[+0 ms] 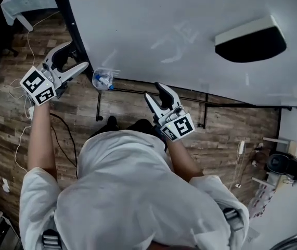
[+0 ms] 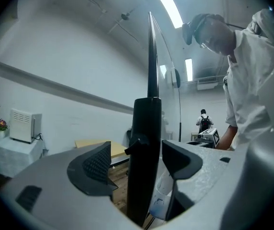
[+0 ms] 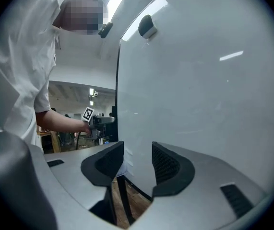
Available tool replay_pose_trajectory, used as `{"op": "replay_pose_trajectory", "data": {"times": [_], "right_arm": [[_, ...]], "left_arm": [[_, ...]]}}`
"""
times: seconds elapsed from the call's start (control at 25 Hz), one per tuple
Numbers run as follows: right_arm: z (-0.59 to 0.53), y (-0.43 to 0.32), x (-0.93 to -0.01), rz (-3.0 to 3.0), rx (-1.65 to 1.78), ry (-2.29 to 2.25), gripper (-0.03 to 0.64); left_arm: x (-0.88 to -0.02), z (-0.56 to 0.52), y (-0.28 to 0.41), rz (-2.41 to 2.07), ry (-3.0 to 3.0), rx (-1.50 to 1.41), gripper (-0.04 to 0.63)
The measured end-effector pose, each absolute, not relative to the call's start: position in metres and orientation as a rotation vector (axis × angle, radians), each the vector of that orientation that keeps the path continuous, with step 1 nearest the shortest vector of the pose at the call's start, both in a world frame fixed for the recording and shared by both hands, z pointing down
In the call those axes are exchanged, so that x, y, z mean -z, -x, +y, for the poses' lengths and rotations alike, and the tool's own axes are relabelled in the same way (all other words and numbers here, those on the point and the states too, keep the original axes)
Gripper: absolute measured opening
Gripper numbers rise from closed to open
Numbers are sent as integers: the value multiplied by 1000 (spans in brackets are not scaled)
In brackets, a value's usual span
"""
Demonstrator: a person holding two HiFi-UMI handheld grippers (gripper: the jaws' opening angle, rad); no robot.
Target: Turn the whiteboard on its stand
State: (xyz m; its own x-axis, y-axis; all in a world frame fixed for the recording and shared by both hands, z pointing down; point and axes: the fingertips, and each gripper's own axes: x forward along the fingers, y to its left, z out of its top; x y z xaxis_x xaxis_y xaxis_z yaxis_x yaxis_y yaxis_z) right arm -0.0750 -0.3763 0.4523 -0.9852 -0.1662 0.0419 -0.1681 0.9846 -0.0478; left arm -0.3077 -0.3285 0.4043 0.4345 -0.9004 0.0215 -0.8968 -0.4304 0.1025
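Seen from above, a large whiteboard (image 1: 190,35) fills the upper right of the head view, its pale face tilted toward the camera and its black left edge running down toward the centre left. Brown wood-plank floor (image 1: 86,113) shows in a band below and to the left of it. A person in a white shirt (image 1: 122,191) takes up the lower middle, both forearms reaching up the frame.

The stand's thin black bars (image 1: 205,111) run just under the board's lower edge. At the upper left corner is a table with a light cloth (image 1: 23,1).

The left gripper (image 1: 75,56) sits at centre left, at the board's black edge. In the left gripper view its jaws are spread wide, with the board's black frame (image 2: 145,152) standing upright between them; there is a clear gap at the pad on the left, and the other pad is close beside the frame.

The right gripper (image 1: 154,91) is at the centre, pointing at the board's lower edge. In the right gripper view its jaws are parted, with the white board face behind them and nothing pinched.

A black-and-white eraser (image 1: 250,39) clings to the board at the upper right. A small clear cup holding blue-capped markers (image 1: 103,79) hangs at the board's lower left corner, between the two grippers.
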Motion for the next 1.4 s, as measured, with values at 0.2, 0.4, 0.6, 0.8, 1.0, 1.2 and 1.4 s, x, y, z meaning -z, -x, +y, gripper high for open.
{"op": "replay_pose_trajectory", "data": {"times": [0.2,0.4,0.6,0.8,1.0,1.2,1.4], "right_arm": [[-381,70,-456,-3082,-79,-300,175],[-377,75,-450,-3097,-71,-236,173],[-372,85,-444,-3092,-20,-168,170],[-372,85,-448,-3084,-19,-159,164],[-374,85,-448,-3079,-19,-176,160],[-381,89,-446,-3079,-25,-219,147],[-380,97,-453,-3033,33,-215,137]], "left_arm": [[-401,-342,305,-1603,-2626,76,311],[-400,-344,293,-1532,-2650,80,311],[-396,-345,285,-1516,-2667,88,298],[-398,-344,288,-1520,-2669,85,247],[-396,-342,286,-1489,-2691,101,225],[-396,-340,288,-1503,-2728,130,212],[-399,-340,289,-1506,-2735,122,207]]}}
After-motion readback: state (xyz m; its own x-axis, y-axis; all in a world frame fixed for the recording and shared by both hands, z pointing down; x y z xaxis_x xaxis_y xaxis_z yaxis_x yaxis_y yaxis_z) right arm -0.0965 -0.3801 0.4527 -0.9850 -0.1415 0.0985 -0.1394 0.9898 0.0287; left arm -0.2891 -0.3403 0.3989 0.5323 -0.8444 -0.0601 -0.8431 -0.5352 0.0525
